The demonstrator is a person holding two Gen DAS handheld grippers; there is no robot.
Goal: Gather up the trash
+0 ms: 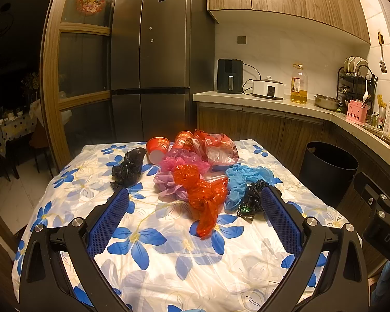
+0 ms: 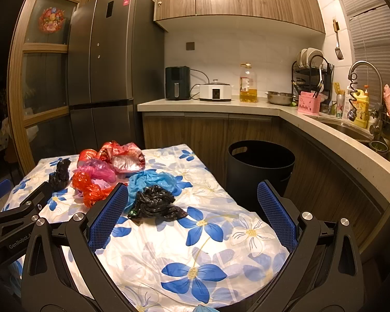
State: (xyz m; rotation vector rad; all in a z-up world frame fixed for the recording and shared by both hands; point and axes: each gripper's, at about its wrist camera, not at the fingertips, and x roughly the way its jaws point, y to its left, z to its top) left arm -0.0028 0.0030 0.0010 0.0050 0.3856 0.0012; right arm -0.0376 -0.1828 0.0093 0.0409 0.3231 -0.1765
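Both grippers are held low over the near edge of the table (image 2: 247,236), jaws spread wide and nothing pinched, likely staged for a first pick. Left gripper (image 1: 195,195) is aimed at the pile's middle; right gripper (image 2: 192,189) is aimed toward the table's right side, with the black bag (image 2: 153,204) nearest its left finger. Trash is heaped mid-table on the flowered cloth (image 1: 169,257): red bag (image 1: 205,195), blue bag (image 1: 241,179), pink bag (image 1: 179,163), a second black bag (image 1: 128,169), and red cups (image 1: 157,149) at the far side. Black bin (image 2: 260,169) is set on the floor just beside the table's right edge, mouth open, judged handy for dropping. Nothing is seen collected yet.
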